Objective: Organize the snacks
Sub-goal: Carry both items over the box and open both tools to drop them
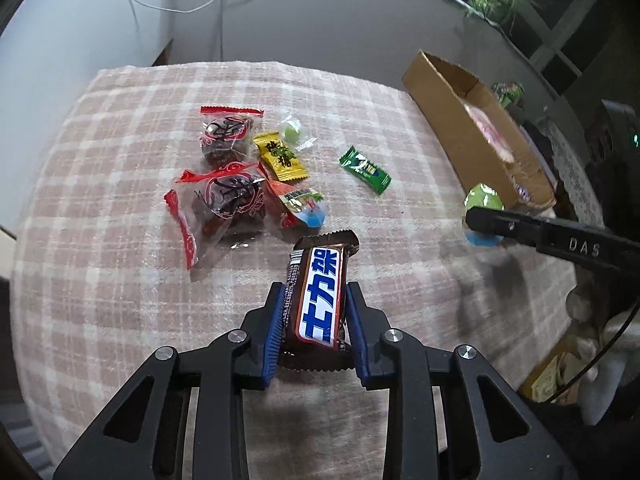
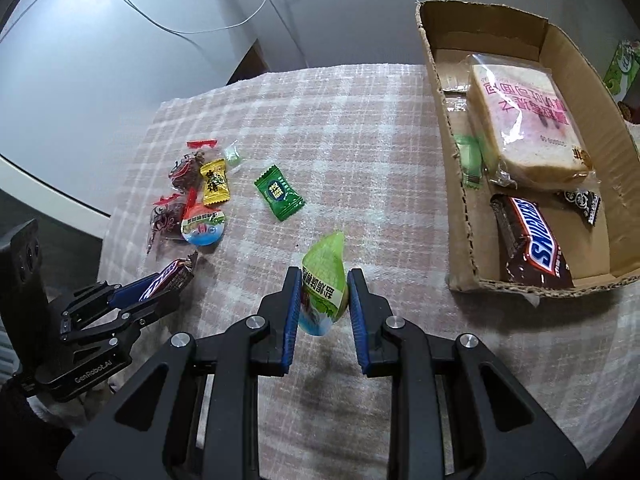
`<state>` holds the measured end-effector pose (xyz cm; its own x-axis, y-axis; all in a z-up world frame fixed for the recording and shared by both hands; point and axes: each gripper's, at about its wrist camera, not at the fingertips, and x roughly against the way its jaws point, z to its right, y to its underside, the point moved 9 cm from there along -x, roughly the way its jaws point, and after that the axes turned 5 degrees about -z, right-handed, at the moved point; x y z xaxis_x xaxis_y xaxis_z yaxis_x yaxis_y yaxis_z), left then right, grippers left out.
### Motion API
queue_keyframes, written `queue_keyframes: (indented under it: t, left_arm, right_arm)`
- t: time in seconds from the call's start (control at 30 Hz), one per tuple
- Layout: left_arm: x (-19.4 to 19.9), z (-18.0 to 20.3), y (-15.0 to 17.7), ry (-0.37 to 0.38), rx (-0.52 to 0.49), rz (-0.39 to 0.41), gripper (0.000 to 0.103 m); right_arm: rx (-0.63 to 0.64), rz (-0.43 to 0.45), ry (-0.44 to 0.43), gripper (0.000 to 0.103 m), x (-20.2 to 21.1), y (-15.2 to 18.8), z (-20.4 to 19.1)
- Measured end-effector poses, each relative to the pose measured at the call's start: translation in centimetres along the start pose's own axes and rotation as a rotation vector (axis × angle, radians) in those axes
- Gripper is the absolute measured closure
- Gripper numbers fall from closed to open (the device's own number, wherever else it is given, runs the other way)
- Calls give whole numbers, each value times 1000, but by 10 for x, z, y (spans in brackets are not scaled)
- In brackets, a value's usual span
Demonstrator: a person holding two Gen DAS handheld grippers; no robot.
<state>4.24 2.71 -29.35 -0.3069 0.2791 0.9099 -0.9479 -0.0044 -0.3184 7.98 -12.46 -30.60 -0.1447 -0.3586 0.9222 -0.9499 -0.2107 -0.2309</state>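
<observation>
Two grips confirmed: left gripper point(image 1: 315, 312) clamped on chocolate bar point(image 1: 320, 296), right gripper point(image 2: 325, 304) clamped on green jelly cup point(image 2: 323, 280), both clear of checked cloth point(image 2: 360, 128).

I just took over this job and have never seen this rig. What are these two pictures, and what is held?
Each picture comes from a camera on a hand-held gripper, looking along its two blue-padded fingers. The left gripper is shut on a brown chocolate bar. The right gripper is shut on a green jelly cup. Both are over a checked cloth. Loose on it lie a green candy, a yellow candy, another jelly cup and red-edged packets. At the right stands a cardboard box already holding bread and a Snickers bar.
</observation>
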Motion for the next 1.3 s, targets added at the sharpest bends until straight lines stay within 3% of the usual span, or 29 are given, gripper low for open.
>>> queue_keyframes:
  t: [0.33, 0.77, 0.97, 1.3]
  left_arm:
    - [26, 34, -22, 46, -36, 68, 75]
    - [18, 112, -63, 127, -168, 109, 75]
    - [5, 149, -78, 146, -226, 111, 75]
    - [-21, 195, -93, 158, -298, 93, 75]
  right_arm:
    - [-15, 67, -17, 79, 49, -4, 19]
    - [-116, 169, 97, 79, 109, -13, 113]
    - [-129, 191, 167, 79, 115, -21, 147]
    - [-133, 149, 182, 79, 96, -26, 168]
